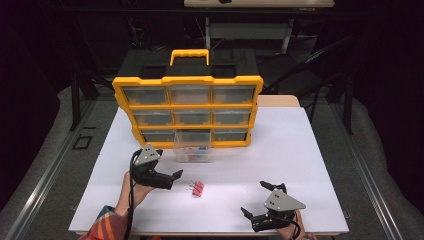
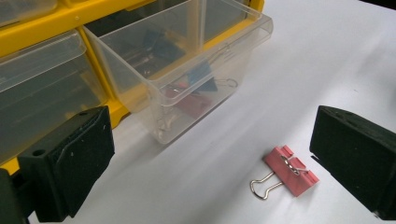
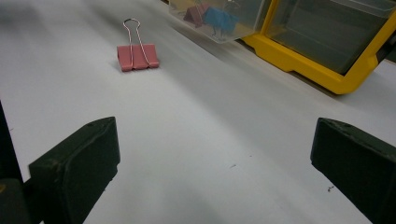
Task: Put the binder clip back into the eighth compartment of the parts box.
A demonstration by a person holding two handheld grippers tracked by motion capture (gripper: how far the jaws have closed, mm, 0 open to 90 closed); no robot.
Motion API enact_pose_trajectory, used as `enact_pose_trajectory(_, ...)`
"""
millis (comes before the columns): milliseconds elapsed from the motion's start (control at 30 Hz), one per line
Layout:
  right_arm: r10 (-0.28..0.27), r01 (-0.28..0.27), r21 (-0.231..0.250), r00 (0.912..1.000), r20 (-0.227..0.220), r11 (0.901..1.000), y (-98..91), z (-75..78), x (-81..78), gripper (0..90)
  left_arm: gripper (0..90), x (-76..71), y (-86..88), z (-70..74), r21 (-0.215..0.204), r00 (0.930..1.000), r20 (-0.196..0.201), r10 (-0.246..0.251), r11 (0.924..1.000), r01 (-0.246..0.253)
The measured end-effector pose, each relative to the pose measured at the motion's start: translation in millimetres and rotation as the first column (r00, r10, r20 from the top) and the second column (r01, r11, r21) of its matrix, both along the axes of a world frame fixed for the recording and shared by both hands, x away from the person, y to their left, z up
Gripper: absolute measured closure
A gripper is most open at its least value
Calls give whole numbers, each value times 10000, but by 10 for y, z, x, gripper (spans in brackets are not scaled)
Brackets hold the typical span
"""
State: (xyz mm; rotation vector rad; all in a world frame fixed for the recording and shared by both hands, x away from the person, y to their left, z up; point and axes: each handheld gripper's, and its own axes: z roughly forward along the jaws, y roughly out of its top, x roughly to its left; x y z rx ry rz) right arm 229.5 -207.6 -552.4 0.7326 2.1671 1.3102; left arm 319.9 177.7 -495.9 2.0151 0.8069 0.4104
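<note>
White tabletop [image 1: 300, 150] is seen from above. At seven o'clock, the left gripper [image 1: 172, 176] is held low, jaws spread wide and empty, aimed at a pink binder clip [image 1: 198, 188] lying flat just beyond, wire handles [image 2: 261, 186] folded outward. At five o'clock, the right gripper [image 1: 257, 200] rests open, empty.

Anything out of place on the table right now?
One pink binder clip lies loose on the white table, apart from the pulled-out clear drawer that holds the other clips. The left tongs stand open beside it.
</note>
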Motion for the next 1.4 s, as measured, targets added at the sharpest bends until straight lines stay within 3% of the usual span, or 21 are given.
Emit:
enact_pose_trajectory(667, 47, -47, -65, 10000, -5, 10000, 9, -4, 2, 7, 0, -173, -153, -214, -92, 9997, -251, -62, 9999, 60)
enact_pose_trajectory(1200, 61, -62, -100, 9999, -81, 9999, 7, -13, 17, 7, 2, -250, -358, -352, 228, 9974, -494, -520, 9983, 532)
enact_pose_trajectory(1400, 80, -82, -139, 9999, -116, 9999, 11, -6, 9, 7, 64, -276, -408, -397, 368, 9966, -557, -603, 9974, 624)
